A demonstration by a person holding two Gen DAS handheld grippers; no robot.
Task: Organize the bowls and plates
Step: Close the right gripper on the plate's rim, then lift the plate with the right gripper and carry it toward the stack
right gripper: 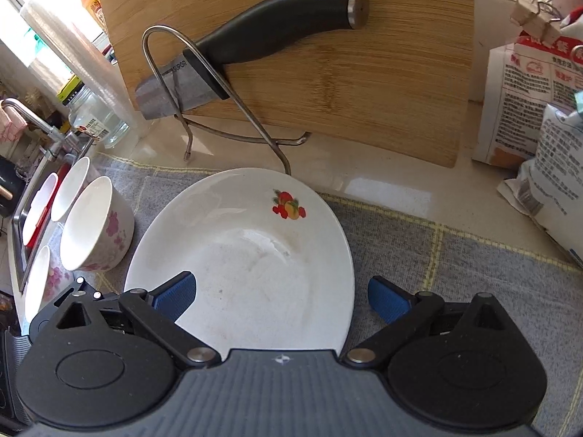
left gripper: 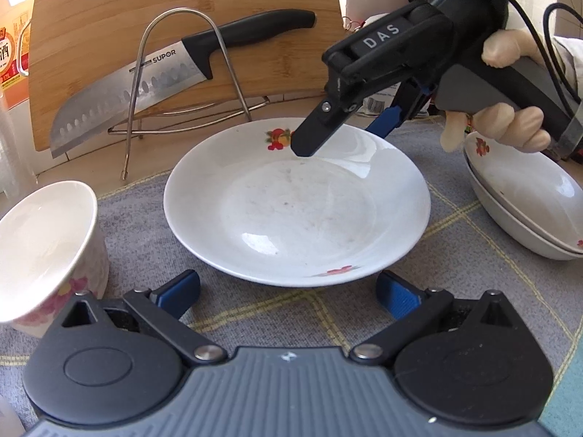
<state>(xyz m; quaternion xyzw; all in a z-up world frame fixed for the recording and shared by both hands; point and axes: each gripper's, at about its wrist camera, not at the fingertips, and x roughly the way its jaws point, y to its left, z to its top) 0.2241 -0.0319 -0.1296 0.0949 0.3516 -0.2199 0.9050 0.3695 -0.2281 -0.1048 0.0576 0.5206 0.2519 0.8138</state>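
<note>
white plate [left gripper: 297,204] with fruit print flat on grey cloth [left gripper: 145,225], centre of table. left gripper [left gripper: 288,296] just short of plate's near rim, fingers spread wide, holding nothing. right gripper [right gripper: 282,295] over plate's right rim, fingers wide, empty. floral bowl [left gripper: 47,251] left of plate; stacked plates [left gripper: 524,204] right. knife [left gripper: 145,83] on wire rack [left gripper: 182,73] against cutting board [left gripper: 182,0].

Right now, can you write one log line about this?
left gripper: open, near plate | right gripper: open, above white fruit-print plate | plate: flat on grey checked cloth
</note>
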